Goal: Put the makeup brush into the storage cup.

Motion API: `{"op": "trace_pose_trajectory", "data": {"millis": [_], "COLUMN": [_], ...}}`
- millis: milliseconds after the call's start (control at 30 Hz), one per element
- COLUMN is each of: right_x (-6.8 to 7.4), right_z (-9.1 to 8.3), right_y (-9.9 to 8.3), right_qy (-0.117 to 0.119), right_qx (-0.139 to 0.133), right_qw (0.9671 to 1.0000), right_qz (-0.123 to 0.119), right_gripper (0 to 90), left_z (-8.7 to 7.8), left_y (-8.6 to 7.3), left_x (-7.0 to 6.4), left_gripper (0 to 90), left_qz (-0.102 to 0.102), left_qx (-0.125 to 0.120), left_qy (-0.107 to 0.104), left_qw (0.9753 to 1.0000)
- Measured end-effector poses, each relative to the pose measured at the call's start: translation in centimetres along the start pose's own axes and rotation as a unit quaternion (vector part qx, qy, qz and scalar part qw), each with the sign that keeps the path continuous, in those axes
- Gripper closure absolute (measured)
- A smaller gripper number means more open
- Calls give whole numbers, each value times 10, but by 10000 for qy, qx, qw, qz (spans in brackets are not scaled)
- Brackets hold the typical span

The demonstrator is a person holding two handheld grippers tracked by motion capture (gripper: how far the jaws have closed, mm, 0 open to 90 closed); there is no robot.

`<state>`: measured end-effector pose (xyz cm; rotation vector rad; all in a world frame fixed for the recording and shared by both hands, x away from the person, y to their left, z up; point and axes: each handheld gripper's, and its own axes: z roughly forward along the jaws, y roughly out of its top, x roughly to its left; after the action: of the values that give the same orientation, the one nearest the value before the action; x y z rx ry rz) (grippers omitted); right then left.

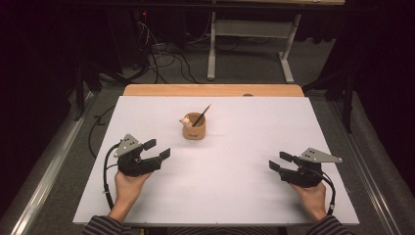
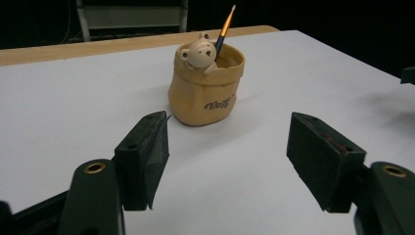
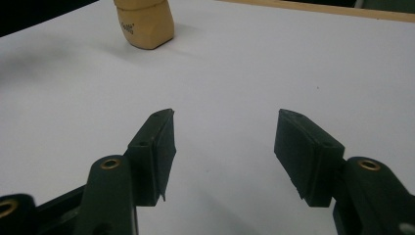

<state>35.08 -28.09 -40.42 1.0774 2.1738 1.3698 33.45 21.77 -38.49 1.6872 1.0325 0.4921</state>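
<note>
With the tan sack-shaped ceramic pot and its slanting orange-and-black pencil mid-table, both empty, wide-open grippers sit nearer the person, the left gripper closer, so it should probably approach the pencil gently without tipping the pot, the right gripper well apart.

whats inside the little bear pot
A paintbrush stands tilted in the tan bear pot, its tip rising past the rim beside the bear figure. The brush's lower end and the pot's bottom are hidden by the wall.

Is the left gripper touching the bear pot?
Apart. The high view shows bare white table between the left gripper and the bear pot.
</note>
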Motion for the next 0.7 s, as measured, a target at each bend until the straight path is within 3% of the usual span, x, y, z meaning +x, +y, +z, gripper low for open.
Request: {"op": "trace_pose_trajectory", "data": {"millis": [700], "right_x": [-4], "right_z": [-3], "right_y": [0], "right_qy": [-37], "right_qx": [-12], "right_qw": [10000], "right_qz": [30], "right_gripper": [422], "left_z": [2], "left_y": [-11], "left_x": [10], "left_gripper": [326], "left_qz": [-119], "left_qx": [70], "left_qy": [190], "left_qw": [9997]}}
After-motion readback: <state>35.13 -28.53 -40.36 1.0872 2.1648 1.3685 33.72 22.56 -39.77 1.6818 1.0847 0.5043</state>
